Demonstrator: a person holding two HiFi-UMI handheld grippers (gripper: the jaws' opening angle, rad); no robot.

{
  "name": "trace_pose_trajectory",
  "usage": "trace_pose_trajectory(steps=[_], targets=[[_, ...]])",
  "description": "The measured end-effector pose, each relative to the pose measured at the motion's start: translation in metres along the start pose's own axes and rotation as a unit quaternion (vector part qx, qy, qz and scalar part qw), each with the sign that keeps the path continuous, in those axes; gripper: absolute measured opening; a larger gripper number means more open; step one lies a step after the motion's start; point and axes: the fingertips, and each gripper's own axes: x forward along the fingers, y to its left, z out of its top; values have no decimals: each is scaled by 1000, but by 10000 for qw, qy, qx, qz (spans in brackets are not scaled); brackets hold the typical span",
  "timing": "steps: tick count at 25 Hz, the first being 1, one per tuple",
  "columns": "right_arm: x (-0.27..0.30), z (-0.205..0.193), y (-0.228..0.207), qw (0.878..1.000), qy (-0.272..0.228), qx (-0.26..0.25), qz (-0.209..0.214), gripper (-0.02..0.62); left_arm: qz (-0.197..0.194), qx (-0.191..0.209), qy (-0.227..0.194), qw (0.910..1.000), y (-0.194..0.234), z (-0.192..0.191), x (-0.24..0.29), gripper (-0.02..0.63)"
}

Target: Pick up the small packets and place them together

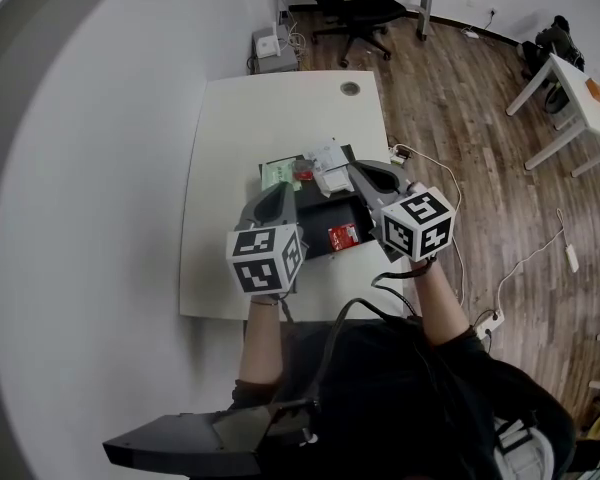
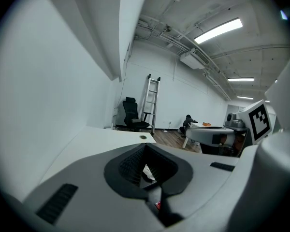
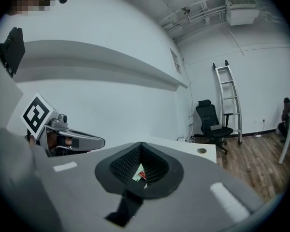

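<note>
Left gripper (image 1: 280,192) and right gripper (image 1: 359,172) hover over tabletop (image 1: 235,138), jaws pressed together, empty. Red packet (image 1: 343,235) lies alone on dark mat (image 1: 320,214), apart from green packet (image 1: 277,175) and white packets (image 1: 330,160) near mat's far edge. Gathering looks unfinished. Next move needs spread jaws, then a descent onto a stray packet.

The head camera looked steeply down on the white table (image 1: 250,128), left gripper (image 1: 278,193) and right gripper (image 1: 355,168). Each gripper camera, close behind its jaws, faced the office chair (image 2: 132,115) all views shared.
</note>
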Motion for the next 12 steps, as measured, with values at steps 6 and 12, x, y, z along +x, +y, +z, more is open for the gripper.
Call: trace_pose_trajectory(steps=[6, 12], targets=[[0, 0, 0, 10000, 2, -2, 35, 0, 7, -14, 24, 10000, -1, -1, 0, -2], [-2, 2, 2, 10000, 15, -8, 44, 0, 4, -32, 25, 10000, -3, 1, -2, -2]])
